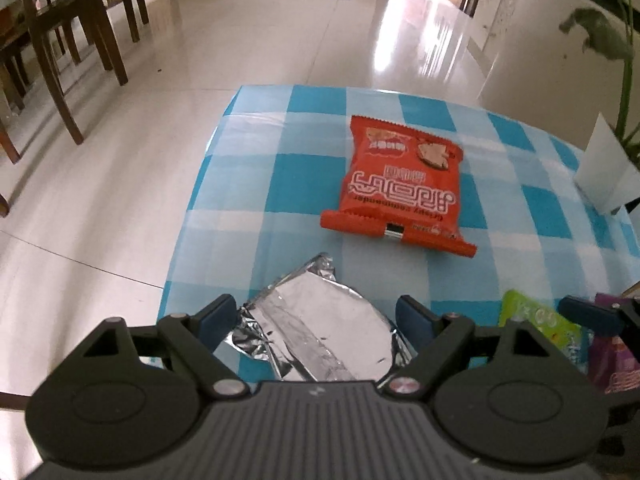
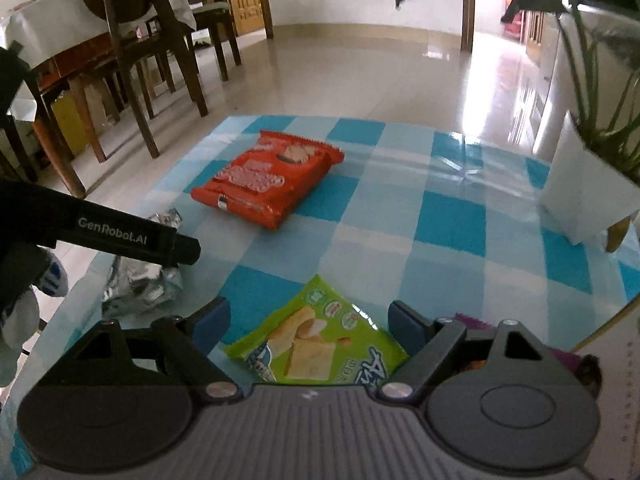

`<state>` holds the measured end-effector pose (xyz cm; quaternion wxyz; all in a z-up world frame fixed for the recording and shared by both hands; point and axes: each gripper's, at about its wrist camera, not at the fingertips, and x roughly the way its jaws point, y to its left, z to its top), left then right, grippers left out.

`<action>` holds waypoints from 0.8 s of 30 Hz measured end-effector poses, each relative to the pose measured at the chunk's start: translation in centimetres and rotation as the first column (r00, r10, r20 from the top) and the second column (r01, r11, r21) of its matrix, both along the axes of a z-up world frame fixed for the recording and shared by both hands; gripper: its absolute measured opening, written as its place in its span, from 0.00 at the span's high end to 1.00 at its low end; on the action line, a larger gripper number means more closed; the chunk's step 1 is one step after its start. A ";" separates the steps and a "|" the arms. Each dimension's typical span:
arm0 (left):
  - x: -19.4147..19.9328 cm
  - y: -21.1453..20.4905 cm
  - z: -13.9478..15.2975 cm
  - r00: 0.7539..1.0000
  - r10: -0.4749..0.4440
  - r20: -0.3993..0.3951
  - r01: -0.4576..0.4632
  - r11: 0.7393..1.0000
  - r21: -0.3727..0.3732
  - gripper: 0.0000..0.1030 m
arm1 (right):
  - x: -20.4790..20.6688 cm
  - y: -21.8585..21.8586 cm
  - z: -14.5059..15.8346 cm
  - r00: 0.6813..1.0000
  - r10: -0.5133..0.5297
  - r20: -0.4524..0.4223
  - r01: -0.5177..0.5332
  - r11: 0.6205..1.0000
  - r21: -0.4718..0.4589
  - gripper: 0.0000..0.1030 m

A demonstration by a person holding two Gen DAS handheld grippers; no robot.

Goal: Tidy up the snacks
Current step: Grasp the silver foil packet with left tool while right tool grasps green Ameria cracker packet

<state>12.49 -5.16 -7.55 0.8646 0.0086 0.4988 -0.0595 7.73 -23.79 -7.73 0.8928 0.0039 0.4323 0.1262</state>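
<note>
Showing gloved hand (image 2: 24, 320), right wrist only

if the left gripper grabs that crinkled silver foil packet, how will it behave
The crinkled silver foil packet probably dents and crackles rather than staying stiff: its edges are already creased. The shiny film may slip against the left gripper pads. It lies flat, so rolling seems unlikely.

A blue-and-white checked tablecloth (image 2: 448, 216) covers the table, and at its far right corner stands a white pot (image 2: 580, 196) holding a green plant (image 2: 600, 92) — long leaves arching overhead. Beyond the table lies a glossy pale tiled floor (image 1: 248, 40), with dark wooden chairs (image 2: 156, 52) drawn up to a dining table under a white cloth (image 2: 52, 20) at the left — and a wooden door frame (image 2: 467, 4) opens onto a bright room at the back.
</note>
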 end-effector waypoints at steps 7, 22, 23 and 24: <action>-0.5 -0.1 0.4 0.999 -0.051 -0.015 0.052 0.997 0.052 0.16 | -0.3 0.6 0.0 0.994 0.087 -0.064 -0.086 0.996 0.020 0.08; -0.3 2.2 1.0 0.991 0.069 -0.114 -0.077 0.995 -0.068 0.16 | -1.0 2.2 -0.5 0.994 0.103 -0.047 -0.110 0.981 -0.161 0.12; -0.4 2.0 1.0 0.991 0.069 -0.114 -0.078 0.994 -0.076 0.16 | -1.0 2.2 -0.5 0.994 0.100 -0.045 -0.106 0.981 -0.164 0.13; -0.4 1.8 1.1 0.992 0.066 -0.109 -0.075 0.994 -0.078 0.16 | -1.0 2.2 -0.4 0.994 0.097 -0.043 -0.103 0.981 -0.166 0.16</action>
